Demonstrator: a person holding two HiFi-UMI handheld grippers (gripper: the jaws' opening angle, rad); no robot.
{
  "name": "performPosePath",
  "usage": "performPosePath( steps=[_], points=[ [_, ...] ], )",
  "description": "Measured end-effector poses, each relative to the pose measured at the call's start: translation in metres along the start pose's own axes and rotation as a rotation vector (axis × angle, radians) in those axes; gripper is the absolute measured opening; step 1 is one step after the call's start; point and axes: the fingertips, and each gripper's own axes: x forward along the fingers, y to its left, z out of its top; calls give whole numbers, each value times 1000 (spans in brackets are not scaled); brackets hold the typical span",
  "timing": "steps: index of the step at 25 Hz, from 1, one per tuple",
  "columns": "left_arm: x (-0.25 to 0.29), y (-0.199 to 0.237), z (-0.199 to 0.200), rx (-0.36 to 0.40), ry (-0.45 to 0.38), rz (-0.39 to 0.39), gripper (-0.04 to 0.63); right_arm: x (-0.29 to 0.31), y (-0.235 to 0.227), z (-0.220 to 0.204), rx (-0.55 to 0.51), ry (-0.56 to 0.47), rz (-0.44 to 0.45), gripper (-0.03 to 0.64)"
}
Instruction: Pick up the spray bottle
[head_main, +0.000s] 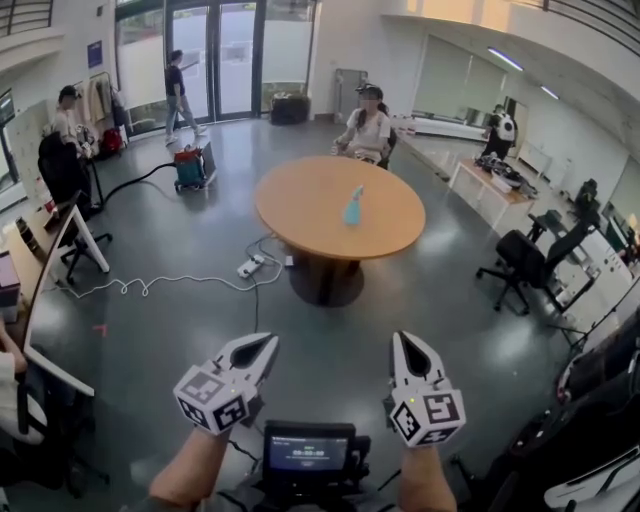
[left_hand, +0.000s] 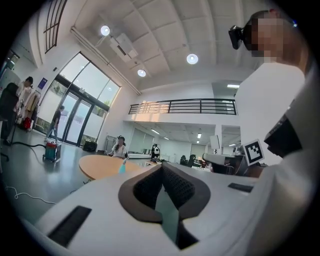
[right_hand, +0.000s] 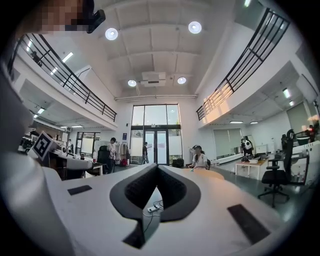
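- Pale-blue spray bottle (head_main: 353, 206) stands upright on the round wooden counter (head_main: 300, 215). It is well ahead of both pairs of fingers, roughly in line with the gap between them, and nothing touches it.
- On the left gripper (head_main: 266, 343) the fingers are pressed fully together with nothing between them. The left gripper view shows the tips meeting in a point over the dark pads.
- On the right gripper (head_main: 403, 340) the fingers are likewise closed tight and hold nothing.
- In the left gripper view the bottle (left_hand: 121, 167) is a small speck just left of the fingertips. Its base is cut off by the gripper's own white body, and the nozzle and label are too small to make out.
- In the right gripper view the counter is mostly hidden behind the closed fingers, and I can't pick out the bottle for sure.
- A seated person (head_main: 368, 125) is beyond the counter, on the side far from the fingers.
- A power strip (head_main: 250, 266) and a white cable (head_main: 150, 285) lie on the floor between the fingers and the counter, left of the left fingers' line.
- A screen device (head_main: 308, 452) sits just behind the fingers, between the two forearms. Its text is unreadable, and the forearms are cut off by the bottom edge.
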Motion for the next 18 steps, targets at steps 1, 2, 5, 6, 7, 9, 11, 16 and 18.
performPosePath(
  steps=[1, 2, 5, 6, 7, 9, 11, 16, 18],
  points=[
    [1, 0, 0, -1, 0, -2, 4, -1, 0, -1, 0, -2, 2, 2],
    [0, 0, 0, -4, -1, -5, 3, -1, 0, -2, 1, -2, -1, 2],
    [-5, 1, 0, -15, -6, -15, 3, -4, 5, -2, 1, 0, -16, 3],
    [-6, 1, 1, -14, -6, -18, 3, -5, 7, -2, 0, -3, -18, 3],
    [-8, 2, 2, -11, -7, -21, 4, -6, 8, -1, 0, -5, -21, 3],
    [-10, 4, 1, -9, -6, -23, 3, -8, 12, 1, -4, -3, -40, 3],
    [-13, 7, 0, -11, -1, -29, 3, -10, 17, 2, -22, 10, -58, 3],
    [-20, 4, -4, -23, 16, -82, 3, -16, 40, 2, -83, 27, -43, 3],
    [-22, 6, -3, -25, 8, -97, 4, -15, 45, 1, -69, 27, -54, 3]
  ],
)
